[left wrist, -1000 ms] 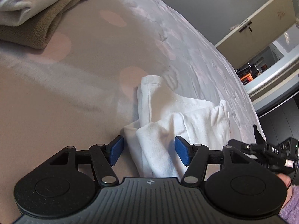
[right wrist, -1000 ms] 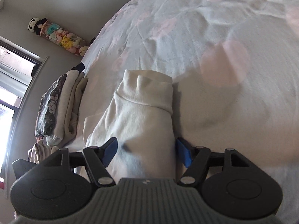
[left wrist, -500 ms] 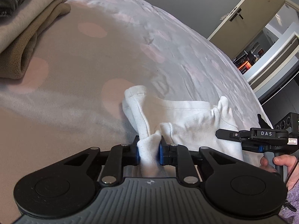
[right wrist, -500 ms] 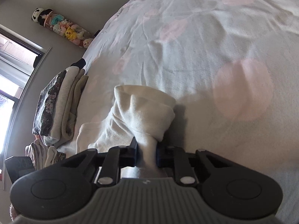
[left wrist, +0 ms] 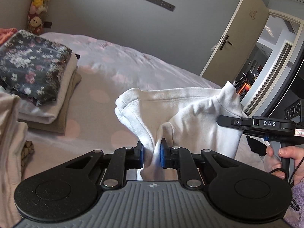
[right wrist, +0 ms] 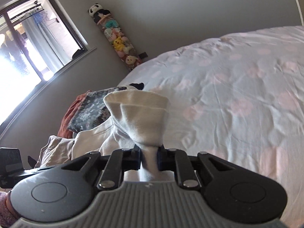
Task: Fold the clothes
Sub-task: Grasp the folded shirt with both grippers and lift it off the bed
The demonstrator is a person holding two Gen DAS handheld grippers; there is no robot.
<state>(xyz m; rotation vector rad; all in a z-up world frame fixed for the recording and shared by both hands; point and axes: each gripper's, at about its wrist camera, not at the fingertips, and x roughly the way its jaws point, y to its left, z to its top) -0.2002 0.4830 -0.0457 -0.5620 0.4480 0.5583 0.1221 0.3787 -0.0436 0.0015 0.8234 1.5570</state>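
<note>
Both grippers, left (left wrist: pixel 152 156) and right (right wrist: pixel 150 158), are clamped on bunched edges of a white garment (left wrist: pixel 190 112) held up above the bed (right wrist: pixel 237 95), a lift step; next probably carrying it to the folded stack (left wrist: pixel 38 79).

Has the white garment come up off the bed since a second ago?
Yes. The white garment lay flat on the bed; now it hangs above it, lifted, pinched by the left gripper and right gripper.
</note>
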